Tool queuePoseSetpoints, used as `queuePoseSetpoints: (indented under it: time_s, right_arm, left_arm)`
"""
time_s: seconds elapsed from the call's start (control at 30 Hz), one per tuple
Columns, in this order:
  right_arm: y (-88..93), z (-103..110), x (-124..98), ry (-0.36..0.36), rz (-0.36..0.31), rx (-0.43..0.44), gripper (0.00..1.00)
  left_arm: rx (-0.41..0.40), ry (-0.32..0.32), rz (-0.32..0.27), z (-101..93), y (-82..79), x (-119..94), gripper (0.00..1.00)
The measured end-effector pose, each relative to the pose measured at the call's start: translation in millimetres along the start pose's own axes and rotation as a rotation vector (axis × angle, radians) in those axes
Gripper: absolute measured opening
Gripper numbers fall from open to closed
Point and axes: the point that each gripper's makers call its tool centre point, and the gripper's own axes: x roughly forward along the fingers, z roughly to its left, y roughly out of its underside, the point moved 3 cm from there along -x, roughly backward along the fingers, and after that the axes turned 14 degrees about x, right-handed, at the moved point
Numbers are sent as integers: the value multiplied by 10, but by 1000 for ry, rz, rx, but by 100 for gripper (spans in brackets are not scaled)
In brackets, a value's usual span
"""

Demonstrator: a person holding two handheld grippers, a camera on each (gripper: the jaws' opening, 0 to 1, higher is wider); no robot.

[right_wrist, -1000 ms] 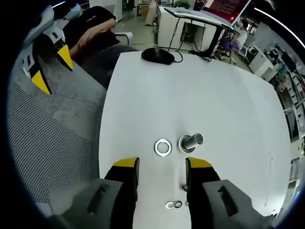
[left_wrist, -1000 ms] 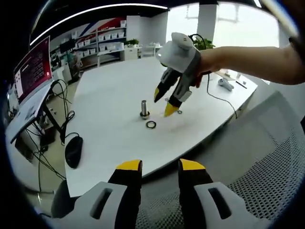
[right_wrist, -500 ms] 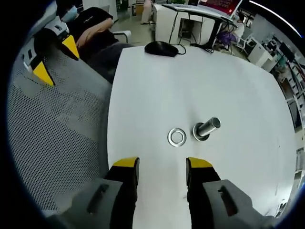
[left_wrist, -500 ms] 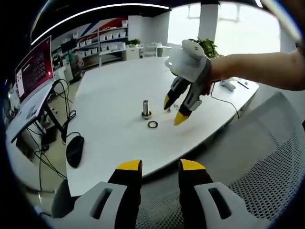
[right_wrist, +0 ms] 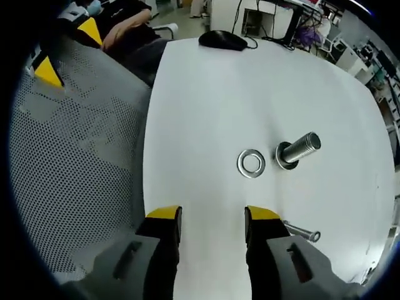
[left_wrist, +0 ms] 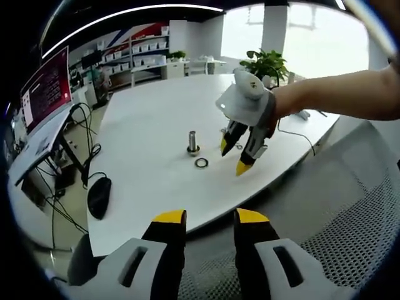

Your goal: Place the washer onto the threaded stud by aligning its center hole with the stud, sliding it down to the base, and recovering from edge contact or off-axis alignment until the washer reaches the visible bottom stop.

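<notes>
White tabletop (right_wrist: 206, 94) spreads under my right gripper (right_wrist: 207, 217), with a grey mesh chair back (right_wrist: 69, 162) along its near edge. My right jaws stand apart with nothing between them, hanging over bare table short of the washer (right_wrist: 251, 163). My left gripper (left_wrist: 209, 219) is likewise spread and empty, held back over the chair, well apart from the work.

Just past my right jaw tips lies the washer, flat on the table, hole up. Just beside it stands the threaded stud (right_wrist: 299, 149), upright on its base; the two look close but apart. A loose bolt (right_wrist: 303, 233) lies near my right jaw's outer side, and I should keep clear of it. Farther off, a black mouse (right_wrist: 222, 40) sits at the table's far edge.

The step in hand, as I judge it, is the pickup. A flat washer on a smooth top is awkward: I would come down with the jaws straddling its rim, close across the outer edge, and expect it to skate if one tip lands first. Gripping by one side would leave the hole free for the stud. Once lifted, I would hold it level over the stud's top, since a tilt will probably catch on the threads.
</notes>
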Motion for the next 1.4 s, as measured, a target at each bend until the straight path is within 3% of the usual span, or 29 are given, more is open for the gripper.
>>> queuePoseSetpoints:
  time_s: [0.2, 0.5, 0.73, 1.13, 1.4]
  right_arm:
    - [-22, -18, 48, 5, 12, -3, 45]
    - [49, 56, 152, 10, 98, -46, 46]
    - [38, 27, 172, 4, 123, -49, 46]
    - [-1, 13, 173, -12, 106, -95, 49]
    - [5, 28, 172, -6, 119, -81, 49]
  left_arm:
    - [6, 5, -5, 5, 10, 7, 29]
    - [-3, -7, -9, 8, 3, 0, 29]
    - [3, 1, -8, 1, 3, 1, 29]
    - [0, -1, -6, 12, 11, 6, 29]
    - [-2, -9, -6, 17, 9, 2, 30]
